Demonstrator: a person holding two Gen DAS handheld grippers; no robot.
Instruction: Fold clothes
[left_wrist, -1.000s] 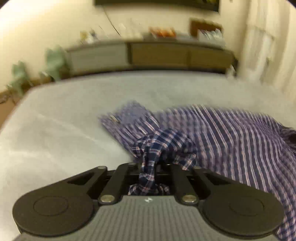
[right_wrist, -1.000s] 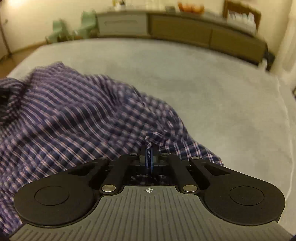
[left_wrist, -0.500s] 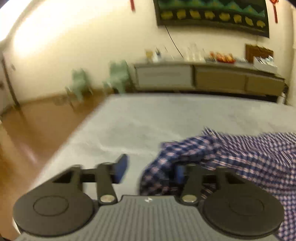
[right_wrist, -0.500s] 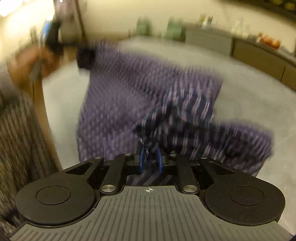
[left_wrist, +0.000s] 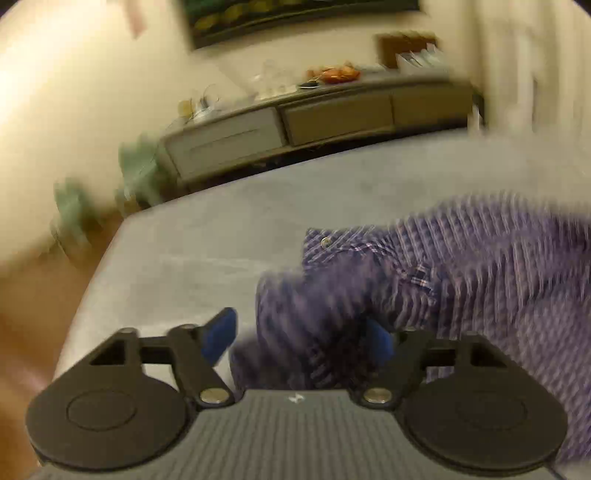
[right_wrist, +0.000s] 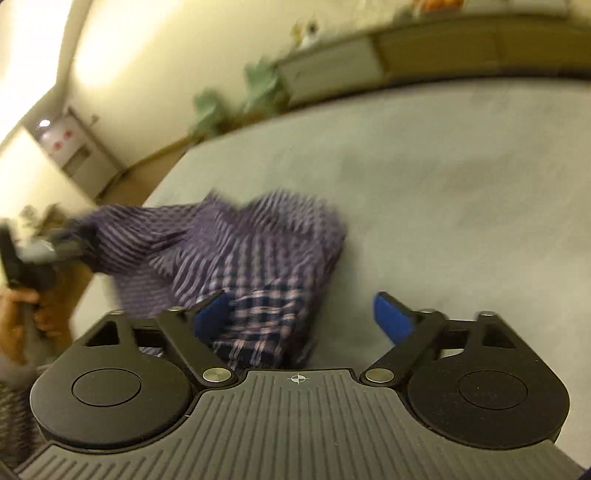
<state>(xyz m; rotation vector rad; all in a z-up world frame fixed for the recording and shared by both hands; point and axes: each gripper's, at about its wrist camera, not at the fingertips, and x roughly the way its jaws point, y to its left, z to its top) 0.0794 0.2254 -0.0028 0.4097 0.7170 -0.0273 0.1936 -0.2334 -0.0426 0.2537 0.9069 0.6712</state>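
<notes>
While both views are blurring with motion, scene: a purple checked shirt (left_wrist: 461, 280) is lying bunched on a grey bed (left_wrist: 221, 236).
Left gripper (left_wrist: 301, 338): jaws standing apart, shirt cloth bunching between the blue pads.
Right gripper (right_wrist: 301, 314): jaws standing wide apart, cloth lying loose against its left pad (right_wrist: 210, 314).
Left view only: a button (left_wrist: 325, 242) on the shirt; a sideboard (left_wrist: 314, 122) behind.
Right view only: a hand (right_wrist: 22, 314) at the bed's left edge.
</notes>
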